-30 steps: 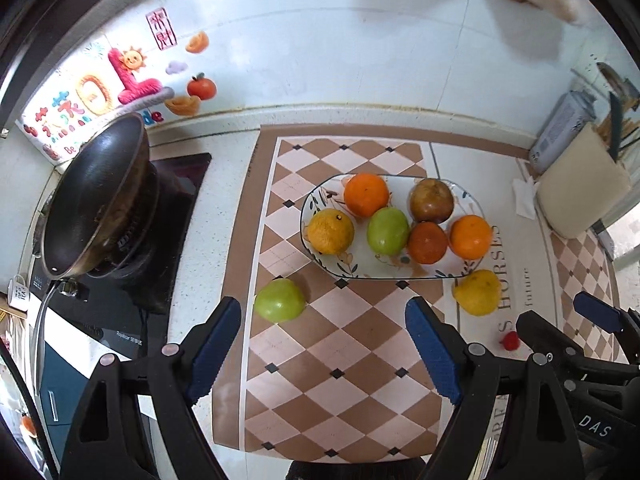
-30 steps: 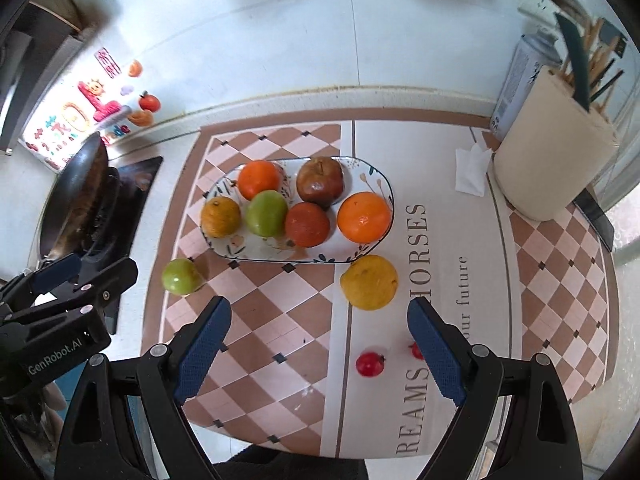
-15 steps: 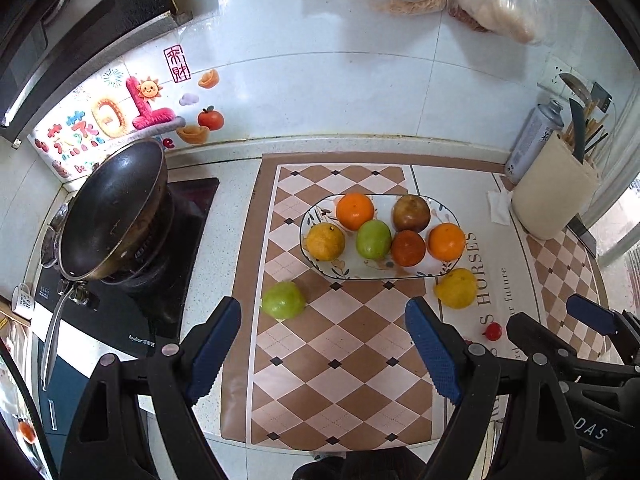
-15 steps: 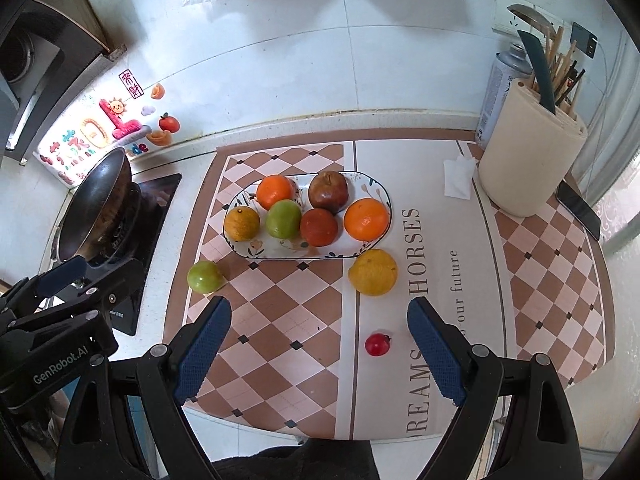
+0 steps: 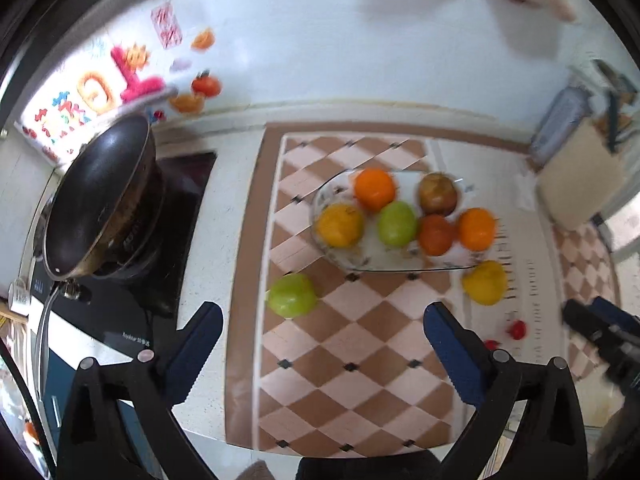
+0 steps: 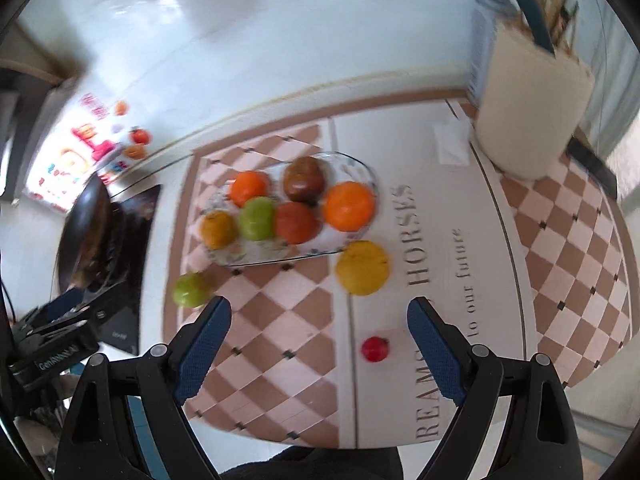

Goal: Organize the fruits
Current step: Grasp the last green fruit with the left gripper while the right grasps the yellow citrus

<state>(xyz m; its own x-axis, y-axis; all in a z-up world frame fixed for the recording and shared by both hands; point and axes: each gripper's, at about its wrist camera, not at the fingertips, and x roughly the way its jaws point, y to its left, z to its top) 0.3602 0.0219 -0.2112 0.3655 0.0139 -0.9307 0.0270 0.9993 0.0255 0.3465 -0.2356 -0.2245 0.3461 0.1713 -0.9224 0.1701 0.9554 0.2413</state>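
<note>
White counter (image 5: 224,216) w/ a brown-and-pink checked mat (image 5: 344,344) on top. Black round pan (image 5: 100,196) sits on the stove at the left. Oval glass plate w/ leaf print (image 6: 360,168) holds six fruits (orange, green, dark red ones). Round yellow fruit (image 6: 362,267) lies just beside the plate, on the mat. Green apple (image 5: 292,295) is off the plate too. Small red fruit (image 6: 375,349) lies near. Left tongs (image 5: 323,340) just opened wider, nothing inside. Right tongs (image 6: 319,336) wide apart, nothing inside.
</note>
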